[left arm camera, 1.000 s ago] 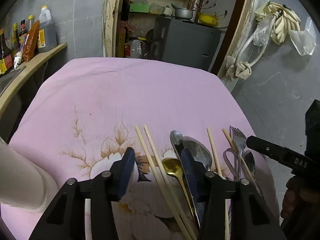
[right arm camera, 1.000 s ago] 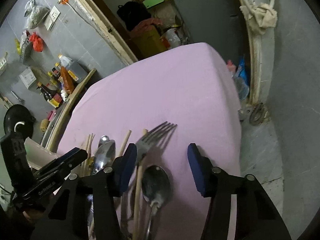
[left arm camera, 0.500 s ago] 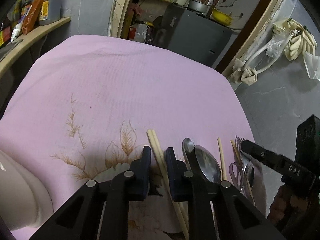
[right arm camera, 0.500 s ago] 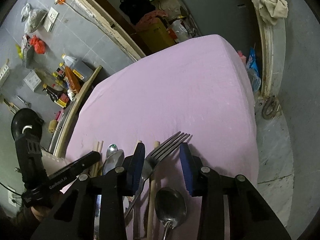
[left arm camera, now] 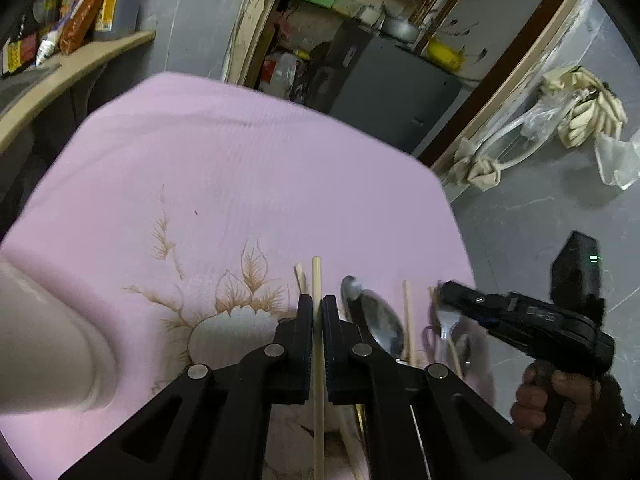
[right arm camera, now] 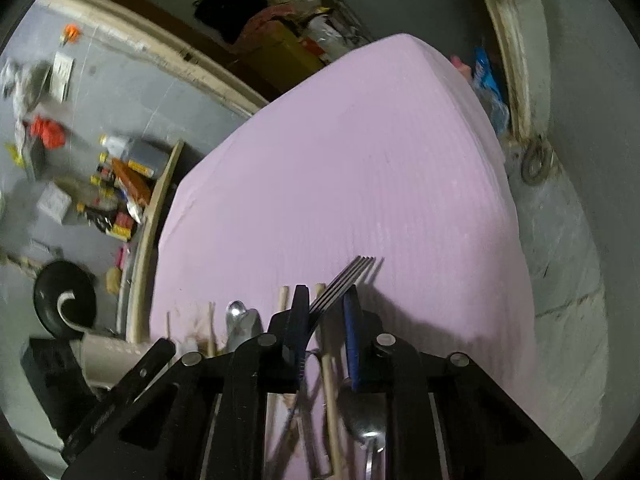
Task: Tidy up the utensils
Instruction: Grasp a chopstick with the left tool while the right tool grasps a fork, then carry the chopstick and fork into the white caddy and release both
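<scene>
Left wrist view: the left tongs (left arm camera: 317, 312) are seen clamped on a wooden chopstick (left arm camera: 317, 280), which runs straight up between the pads and stands out past their tips over the pink cloth (left arm camera: 256, 184) of the bench. A second chopstick (left arm camera: 300, 276) is seen just left of it on the cloth. To the right, a steel spoon (left arm camera: 382, 324) and another wooden stick (left arm camera: 409, 320) are laid side by side. Right wrist view: the jaws of the right tongs (right arm camera: 325, 320) have just been closing, and a steel fork (right arm camera: 344, 282) is held between the pads, tines pointing up and away. Below them a dark spoon (right arm camera: 366, 420) and a chopstick (right arm camera: 330, 396) lie on the cloth.
</scene>
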